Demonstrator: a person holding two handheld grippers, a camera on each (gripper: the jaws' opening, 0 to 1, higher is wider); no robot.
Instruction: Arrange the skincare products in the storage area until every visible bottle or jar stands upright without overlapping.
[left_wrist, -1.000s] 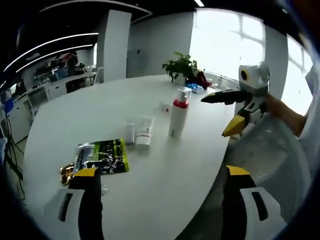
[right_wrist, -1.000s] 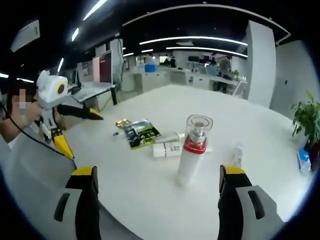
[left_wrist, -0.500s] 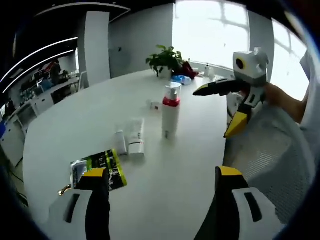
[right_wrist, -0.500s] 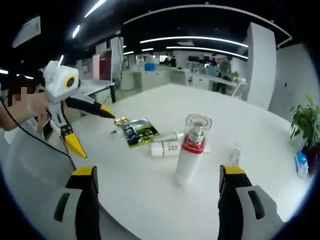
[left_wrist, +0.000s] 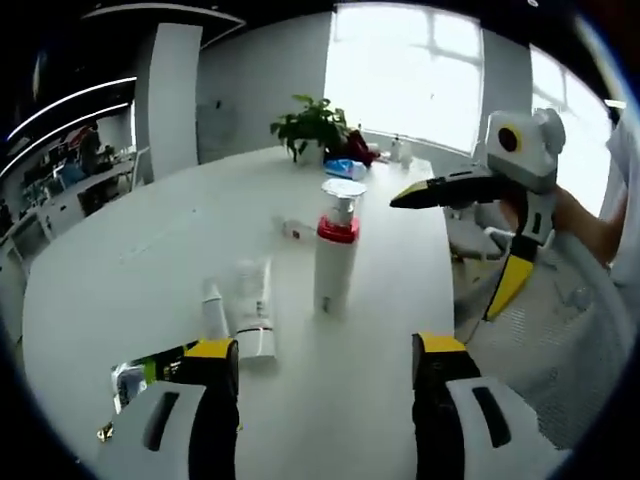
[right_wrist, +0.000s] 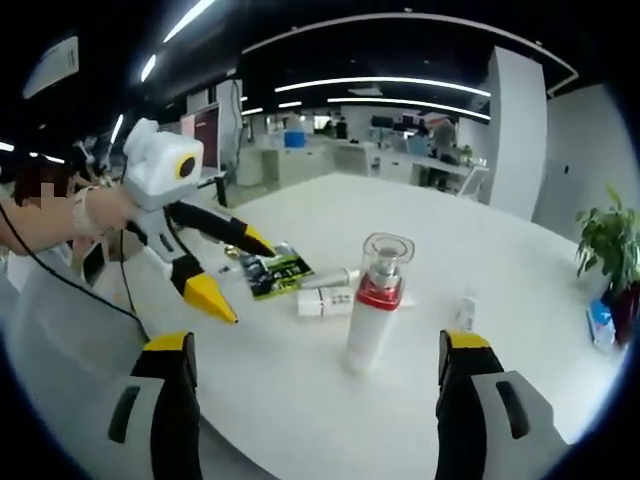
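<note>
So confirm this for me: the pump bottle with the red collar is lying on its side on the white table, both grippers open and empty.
Not quite: the pump bottle stands upright on the white table, as the right gripper view shows. The left gripper and right gripper are indeed open and empty.

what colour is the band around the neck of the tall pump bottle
Red, on the white pump bottle under its clear cap; clearest in the right gripper view.

No legible text found. Printing on the green sachet and the label on the lying white tube is too small and blurred to read in either view.
</note>
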